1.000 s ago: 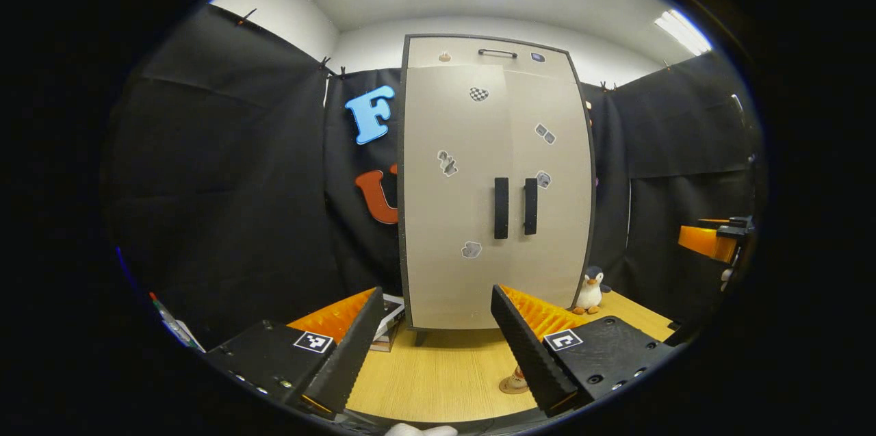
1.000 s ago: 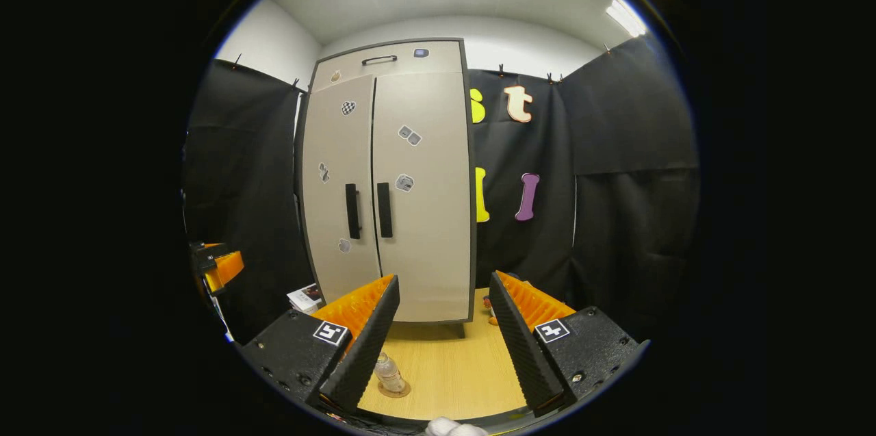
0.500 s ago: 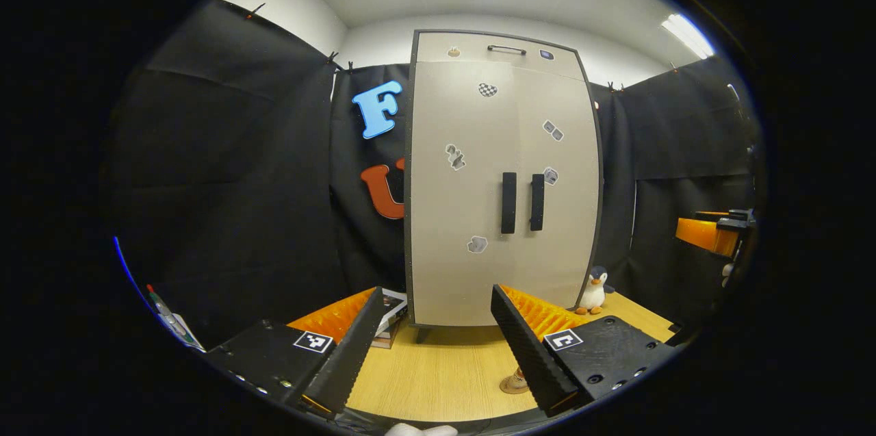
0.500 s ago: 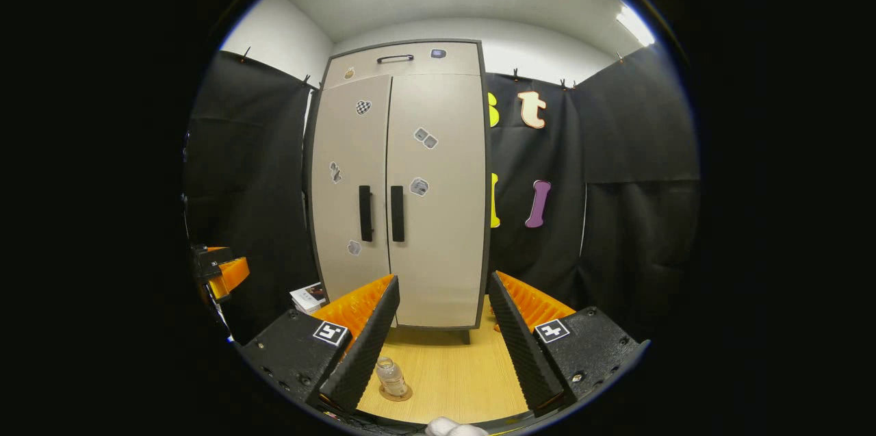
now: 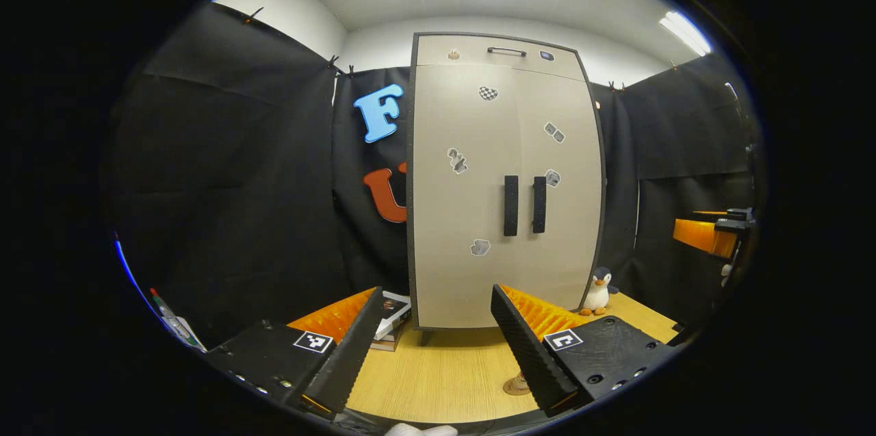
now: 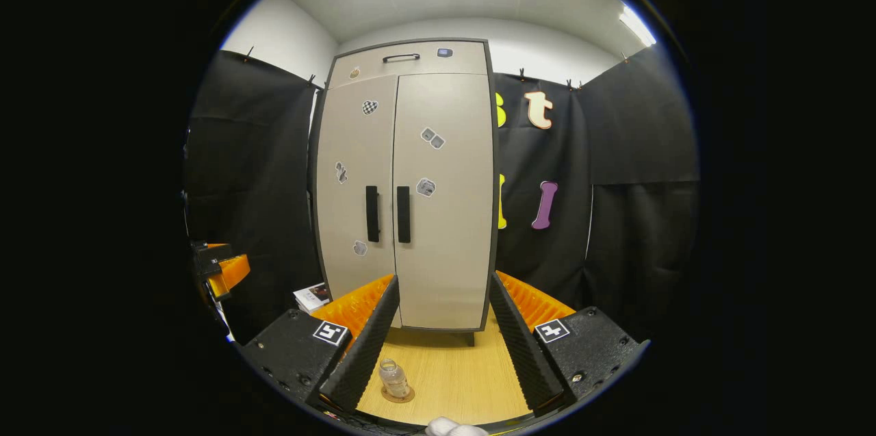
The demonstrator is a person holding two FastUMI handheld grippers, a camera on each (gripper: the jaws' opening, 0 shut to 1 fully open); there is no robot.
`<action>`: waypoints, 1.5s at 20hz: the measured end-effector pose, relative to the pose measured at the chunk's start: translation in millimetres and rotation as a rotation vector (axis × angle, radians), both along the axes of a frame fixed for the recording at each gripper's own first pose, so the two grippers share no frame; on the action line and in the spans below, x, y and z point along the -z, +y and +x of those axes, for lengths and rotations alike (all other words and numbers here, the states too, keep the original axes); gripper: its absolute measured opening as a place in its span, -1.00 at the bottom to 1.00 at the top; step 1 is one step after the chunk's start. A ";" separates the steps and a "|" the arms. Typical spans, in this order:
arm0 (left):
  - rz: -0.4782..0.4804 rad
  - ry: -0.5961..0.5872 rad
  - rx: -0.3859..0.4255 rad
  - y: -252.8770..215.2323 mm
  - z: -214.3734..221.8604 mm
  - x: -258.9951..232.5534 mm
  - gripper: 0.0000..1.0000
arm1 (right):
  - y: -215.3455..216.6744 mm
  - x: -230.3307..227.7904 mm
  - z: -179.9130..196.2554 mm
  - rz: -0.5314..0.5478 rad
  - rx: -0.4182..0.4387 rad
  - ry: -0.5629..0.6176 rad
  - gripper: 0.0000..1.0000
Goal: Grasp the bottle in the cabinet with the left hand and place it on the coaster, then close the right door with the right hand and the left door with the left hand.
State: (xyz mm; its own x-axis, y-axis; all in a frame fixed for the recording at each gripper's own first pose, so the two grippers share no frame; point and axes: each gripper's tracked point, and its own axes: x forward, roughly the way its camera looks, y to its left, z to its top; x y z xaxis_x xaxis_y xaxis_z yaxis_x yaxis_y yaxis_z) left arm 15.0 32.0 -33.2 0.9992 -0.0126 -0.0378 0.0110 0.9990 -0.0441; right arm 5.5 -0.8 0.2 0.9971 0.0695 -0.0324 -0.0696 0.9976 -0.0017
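Beige cabinet [image 6: 409, 189] doors both sat shut, and the bottle [image 6: 393, 378] stood on its coaster [image 6: 397, 395] on the worktop [image 6: 452, 374]. Your left tool [image 5: 432, 347] and right tool [image 6: 443, 343] hung wide open, holding nothing. Judging by that, you only needed to draw back cleanly without clipping the bottle.

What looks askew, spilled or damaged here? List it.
Nothing stands out. The tall beige two-door cabinet has both doors shut flush, with its black handles level. The clear plastic bottle stands upright on the round brown coaster on the light wooden table, with no spill visible.
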 end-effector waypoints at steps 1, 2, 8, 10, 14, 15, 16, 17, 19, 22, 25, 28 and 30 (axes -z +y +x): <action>0.000 0.002 -0.001 -1.3 0.8 -0.5 0.92 | -0.5 -0.2 -0.1 0.002 -0.002 0.001 0.63; -0.001 0.005 -0.003 -2.7 1.0 0.5 0.92 | -0.7 0.1 0.6 0.005 -0.003 0.003 0.63; -0.002 0.007 -0.008 -11.2 4.5 -1.1 0.92 | -3.2 -0.9 2.3 -0.003 -0.009 0.000 0.63; 0.002 0.009 -0.009 -14.1 5.3 -0.6 0.92 | -3.0 -0.2 2.2 -0.005 -0.014 0.002 0.63; 0.007 0.016 -0.020 -21.3 7.1 2.2 0.92 | -1.7 5.7 -1.0 -0.002 -0.029 0.036 0.63; 0.000 0.016 -0.022 -23.3 7.9 1.4 0.92 | -2.8 5.8 -1.5 -0.010 -0.033 0.041 0.63; -0.002 0.019 -0.025 -25.1 8.4 1.4 0.92 | -4.4 6.4 -1.2 -0.016 -0.035 0.043 0.63; -0.002 0.019 -0.027 -26.6 8.3 1.2 0.92 | -4.7 5.9 -1.3 -0.017 -0.039 0.042 0.63; -0.001 0.017 -0.030 -28.8 9.1 0.7 0.92 | -2.8 5.7 -0.9 -0.012 -0.045 0.040 0.63; 0.003 0.016 -0.031 -28.8 6.3 -0.1 0.92 | -2.2 4.1 0.6 -0.012 -0.047 0.032 0.63; 0.003 0.010 -0.036 -23.8 0.7 -0.5 0.92 | -0.5 3.6 0.4 -0.012 -0.051 0.029 0.63; 0.005 0.010 -0.043 -16.8 -3.3 -0.5 0.92 | 1.5 4.1 -1.1 -0.011 -0.055 0.031 0.63; 0.006 0.010 -0.046 -13.0 -6.1 1.2 0.92 | 3.1 3.4 -0.5 -0.012 -0.057 0.026 0.63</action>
State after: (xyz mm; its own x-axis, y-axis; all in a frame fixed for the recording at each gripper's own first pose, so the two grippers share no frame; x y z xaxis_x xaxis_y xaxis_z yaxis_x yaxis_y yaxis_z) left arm 8.9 19.1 -34.4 0.9983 0.0331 -0.0475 -0.0350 0.9987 -0.0378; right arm 5.0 2.3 -3.2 0.9903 0.1260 -0.0593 -0.1269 0.9919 -0.0106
